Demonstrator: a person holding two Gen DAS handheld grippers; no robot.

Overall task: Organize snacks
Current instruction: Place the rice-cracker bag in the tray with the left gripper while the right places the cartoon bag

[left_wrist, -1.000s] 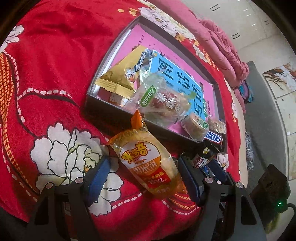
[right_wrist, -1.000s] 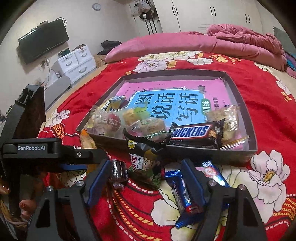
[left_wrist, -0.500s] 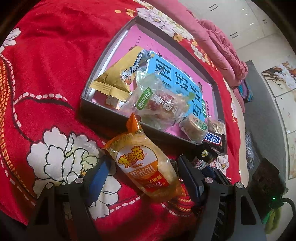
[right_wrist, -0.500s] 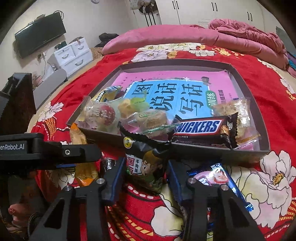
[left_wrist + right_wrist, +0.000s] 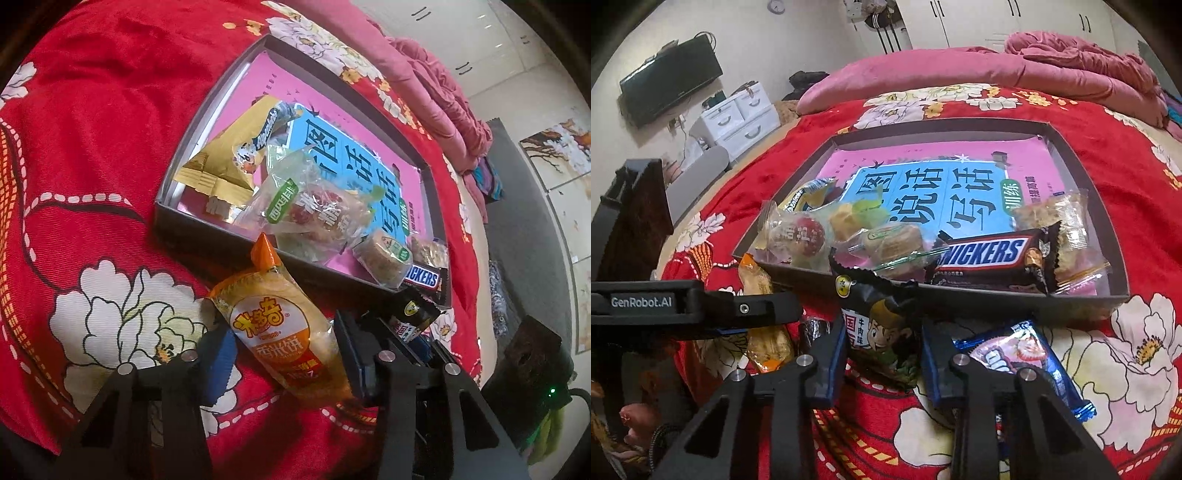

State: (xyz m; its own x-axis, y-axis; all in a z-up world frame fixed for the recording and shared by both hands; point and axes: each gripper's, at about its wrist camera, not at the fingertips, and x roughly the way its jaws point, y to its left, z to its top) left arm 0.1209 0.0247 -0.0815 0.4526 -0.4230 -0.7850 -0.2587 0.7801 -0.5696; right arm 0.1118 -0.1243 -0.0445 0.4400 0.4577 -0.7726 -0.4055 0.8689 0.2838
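An orange rice-cake packet (image 5: 284,339) lies on the red bedspread just in front of the dark grey box (image 5: 192,229). My left gripper (image 5: 282,341) straddles it, jaws closing, pads against its sides. A black beef-snack packet (image 5: 882,332) leans on the box's near wall (image 5: 997,295); my right gripper (image 5: 882,334) is closing on it, pads touching both edges. Inside the box, on a pink and blue book, lie a Snickers bar (image 5: 982,254), a gold wrapper (image 5: 229,155) and several clear-wrapped cakes. A blue-wrapped sweet (image 5: 1027,354) lies right of the right gripper.
A small dark wrapped candy (image 5: 812,330) lies between the two packets. The left gripper's black body (image 5: 694,306) and a hand (image 5: 631,428) fill the right view's left side. A pink duvet (image 5: 1071,66) lies behind the box. White drawers (image 5: 738,118) and a TV stand by the wall.
Both pairs of jaws have narrowed. The right gripper shifted left, from over the blue sweet to straddle the black packet. The left gripper stayed over the orange packet and closed in on it.
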